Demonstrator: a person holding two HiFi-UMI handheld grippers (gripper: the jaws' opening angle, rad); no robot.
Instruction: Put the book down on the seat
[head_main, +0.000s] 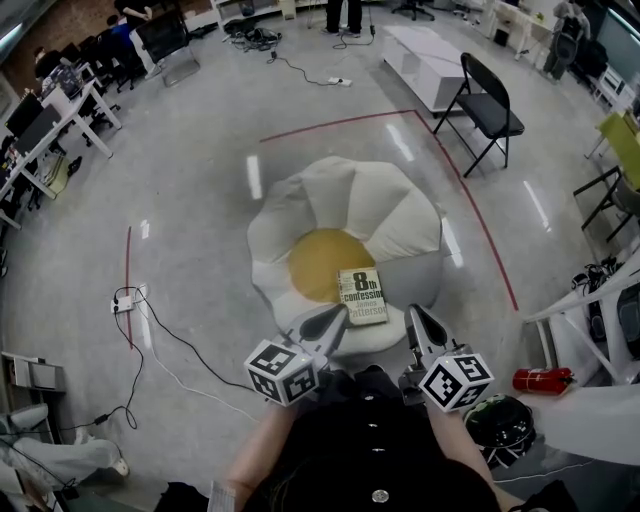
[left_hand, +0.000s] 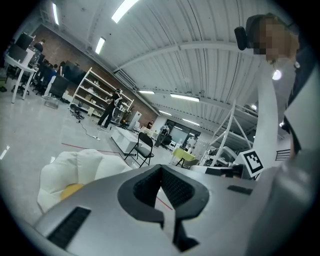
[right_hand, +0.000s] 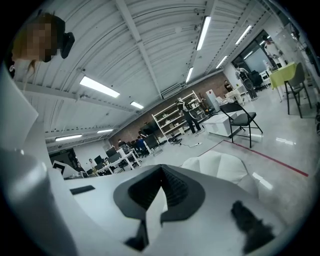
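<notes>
As it lies flat on seat (head_main: 340, 190), book (head_main: 362, 296) shows olive cover.

Head view looks steeply down on the seat (head_main: 340, 190); both gripper views share it, facing near-level

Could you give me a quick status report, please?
Left gripper and right gripper shut, empty. Book lies flat on the seat, apart from both. Nothing in the way.
</notes>
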